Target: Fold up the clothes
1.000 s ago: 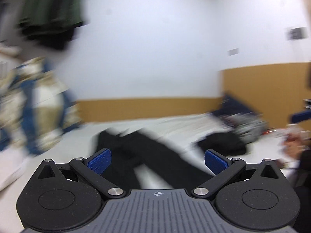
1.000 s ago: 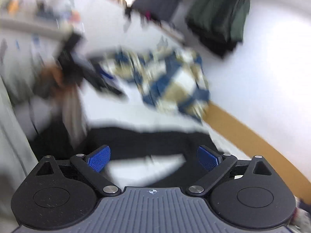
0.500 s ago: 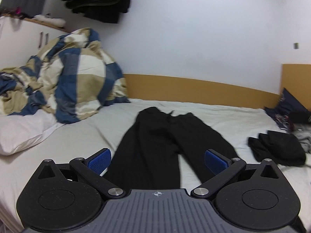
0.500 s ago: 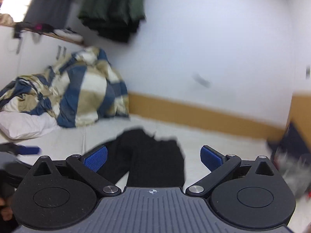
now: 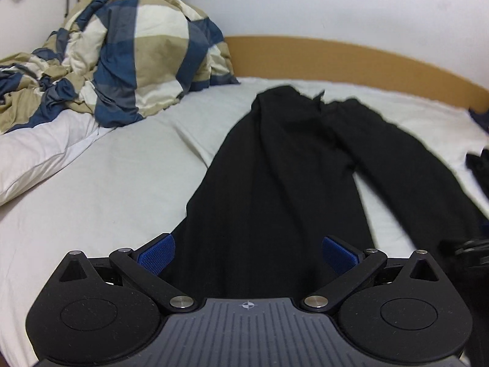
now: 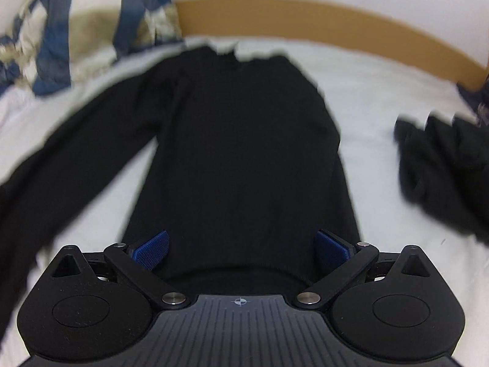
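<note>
Left wrist view: your left gripper (image 5: 248, 255) has its fingers spread wide and empty, with one leg of the black trousers (image 5: 275, 183) lying flat on the bed (image 5: 116, 177) between them. You look poised to take the hem.

Right wrist view: your right gripper (image 6: 240, 247) is likewise spread, straddling the other leg. A crumpled dark garment (image 6: 443, 168) lies well right of the fingers, a checked duvet (image 6: 76, 24) far ahead-left by the wall.

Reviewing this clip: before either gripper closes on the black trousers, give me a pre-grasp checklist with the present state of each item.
1. Left gripper open: ok, blue pads spread with nothing between them.
2. Right gripper open: ok, jaws wide and empty.
3. Black trousers laid out on the bed sheet: ok, both legs spread apart towards the camera.
4. Each gripper lined up over its own leg: ok, one leg fills each gap.
5. Fold area free: cannot tell; a dark clothes pile lies close on the right, the checked duvet further off.
6. Contact with fabric: cannot tell.
</note>
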`<state>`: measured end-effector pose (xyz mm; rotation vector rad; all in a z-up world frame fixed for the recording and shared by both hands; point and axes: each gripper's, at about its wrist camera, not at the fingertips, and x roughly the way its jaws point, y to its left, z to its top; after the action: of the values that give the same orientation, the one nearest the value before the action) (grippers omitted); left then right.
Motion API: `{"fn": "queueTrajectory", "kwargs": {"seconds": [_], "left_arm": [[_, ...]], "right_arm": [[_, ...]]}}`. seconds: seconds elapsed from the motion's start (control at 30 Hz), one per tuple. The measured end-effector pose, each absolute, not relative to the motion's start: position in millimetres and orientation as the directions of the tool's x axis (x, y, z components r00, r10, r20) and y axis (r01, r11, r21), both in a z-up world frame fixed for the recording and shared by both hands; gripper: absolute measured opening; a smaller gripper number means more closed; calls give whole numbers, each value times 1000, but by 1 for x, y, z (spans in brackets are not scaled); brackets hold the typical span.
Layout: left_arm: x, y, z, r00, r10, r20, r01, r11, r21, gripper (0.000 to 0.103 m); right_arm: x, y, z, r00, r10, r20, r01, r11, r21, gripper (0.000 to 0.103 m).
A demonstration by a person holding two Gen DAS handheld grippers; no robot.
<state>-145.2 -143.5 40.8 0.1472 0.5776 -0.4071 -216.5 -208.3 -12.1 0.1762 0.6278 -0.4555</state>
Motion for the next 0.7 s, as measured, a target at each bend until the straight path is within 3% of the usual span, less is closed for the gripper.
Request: {"fn": "queueTrajectory", "kwargs": {"seconds": [0.17, 0.27, 0.4, 0.6, 0.7], "left_arm": [[-129, -151, 26, 746, -312, -588, 426, 902, 62, 102], [-123, -148, 20, 716, -342, -609, 447, 894, 24, 102], [-119, -135, 20, 682, -417, -601, 466, 881, -83, 102], [-133, -129, 24, 682, -460, -568, 521, 851, -65, 102], [-140, -128, 27, 698, -459, -549, 523, 851, -46, 102]], "right_arm": [[-239, -200, -12, 726, -340, -598, 443, 896, 27, 103], [-267, -186, -10, 708, -337, -621, 448, 893, 27, 103], [-333, -154, -15, 704, -335, -627, 448, 894, 25, 103], [-429, -94, -23, 725, -293, -624, 398, 917, 32, 103], [-458, -68, -29, 713, -288, -639, 346, 937, -37, 103]]}}
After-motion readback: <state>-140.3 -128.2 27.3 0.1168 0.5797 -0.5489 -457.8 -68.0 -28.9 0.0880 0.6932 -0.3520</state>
